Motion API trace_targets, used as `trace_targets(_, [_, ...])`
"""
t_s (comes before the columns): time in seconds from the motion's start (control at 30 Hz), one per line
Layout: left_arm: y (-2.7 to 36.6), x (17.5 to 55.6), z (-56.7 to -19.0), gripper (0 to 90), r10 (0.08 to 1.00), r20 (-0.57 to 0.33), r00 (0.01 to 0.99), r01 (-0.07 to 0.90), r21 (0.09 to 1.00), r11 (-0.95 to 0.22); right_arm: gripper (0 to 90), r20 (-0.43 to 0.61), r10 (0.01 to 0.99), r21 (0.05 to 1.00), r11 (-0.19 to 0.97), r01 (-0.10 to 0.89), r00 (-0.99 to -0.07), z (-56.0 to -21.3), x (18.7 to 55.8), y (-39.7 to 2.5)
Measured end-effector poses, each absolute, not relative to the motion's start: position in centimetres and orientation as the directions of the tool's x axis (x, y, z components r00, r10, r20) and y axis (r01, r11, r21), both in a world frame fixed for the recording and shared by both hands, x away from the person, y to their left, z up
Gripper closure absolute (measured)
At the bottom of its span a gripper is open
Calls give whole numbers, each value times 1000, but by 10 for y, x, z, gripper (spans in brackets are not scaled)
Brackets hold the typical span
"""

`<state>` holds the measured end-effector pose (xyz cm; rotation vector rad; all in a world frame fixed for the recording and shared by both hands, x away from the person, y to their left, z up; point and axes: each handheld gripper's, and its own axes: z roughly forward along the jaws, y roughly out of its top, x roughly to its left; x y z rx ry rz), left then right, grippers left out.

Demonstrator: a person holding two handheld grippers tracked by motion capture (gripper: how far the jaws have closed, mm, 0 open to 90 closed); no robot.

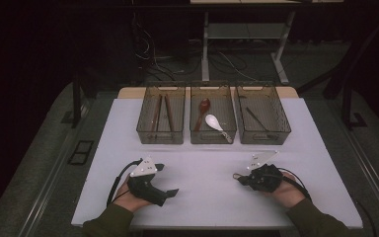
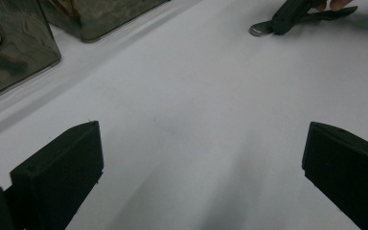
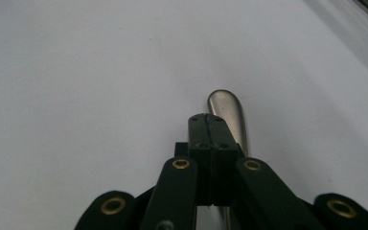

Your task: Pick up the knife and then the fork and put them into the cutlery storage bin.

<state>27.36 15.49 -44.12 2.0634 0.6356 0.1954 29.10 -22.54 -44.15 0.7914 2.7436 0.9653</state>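
A: Where is the metal spoon (image 3: 226, 109)?

B: Lower centre of the right gripper view, clamped between the closed jaws of the right tool (image 3: 207, 123), its rounded end sticking out past the tips just above the white table (image 1: 202, 197). In the high view that tool sits at the lower right.

A: And the left tool (image 2: 201, 167)?

B: Jaws wide apart, holding nothing, low over bare table at the lower left.

A: How will the spoon handle?

B: Stiff and light, I'd judge, but polished and thin, so it may slip or swivel. A grip across the flat handle looks safest. The middle bin (image 1: 212, 114) already holds spoons.
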Motion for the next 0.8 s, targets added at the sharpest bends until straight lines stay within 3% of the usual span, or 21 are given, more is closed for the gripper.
trace_targets(0.8, [155, 274, -442, 0, 511, -109, 853, 363, 827, -429, 897, -63, 659, 608, 621, 495, -749, -442, 329, -242])
